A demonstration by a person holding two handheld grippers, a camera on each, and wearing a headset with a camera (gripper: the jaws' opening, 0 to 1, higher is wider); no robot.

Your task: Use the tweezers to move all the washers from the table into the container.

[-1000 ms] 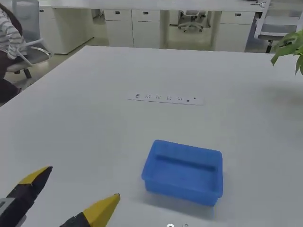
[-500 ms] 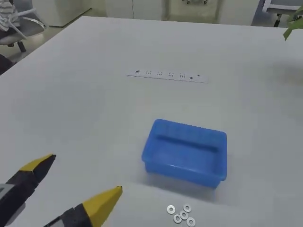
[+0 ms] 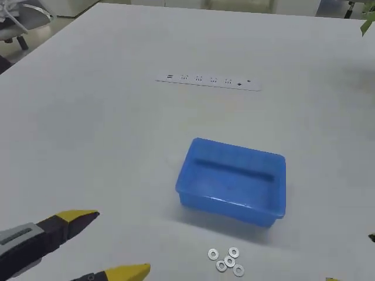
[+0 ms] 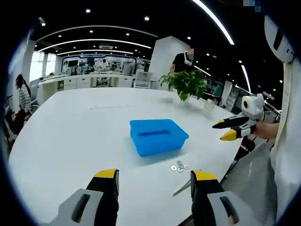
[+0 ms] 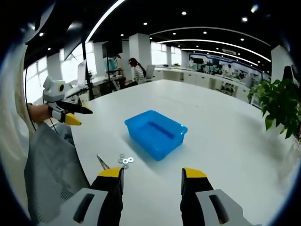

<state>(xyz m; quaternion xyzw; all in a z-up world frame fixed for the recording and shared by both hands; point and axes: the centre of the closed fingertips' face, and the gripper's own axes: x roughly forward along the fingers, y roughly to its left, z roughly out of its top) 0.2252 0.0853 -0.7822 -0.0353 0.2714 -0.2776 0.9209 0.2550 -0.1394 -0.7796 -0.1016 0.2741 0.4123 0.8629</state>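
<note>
A blue container stands on the white table, and several small washers lie in a cluster just in front of it. My left gripper hovers open and holds nothing at the lower left, well apart from the washers. In the left gripper view the left gripper faces the container, the washers and the metal tweezers lying near the table edge. My right gripper is open and holds nothing, facing the container, the washers and the tweezers.
A white power strip lies flat on the table beyond the container. A potted plant stands at the table's far right side. A grey mesh chair back sits close to the near table edge.
The head camera has tilted down, so the container sits higher in view and the washers have come into sight. My left gripper stays open at the lower left.
</note>
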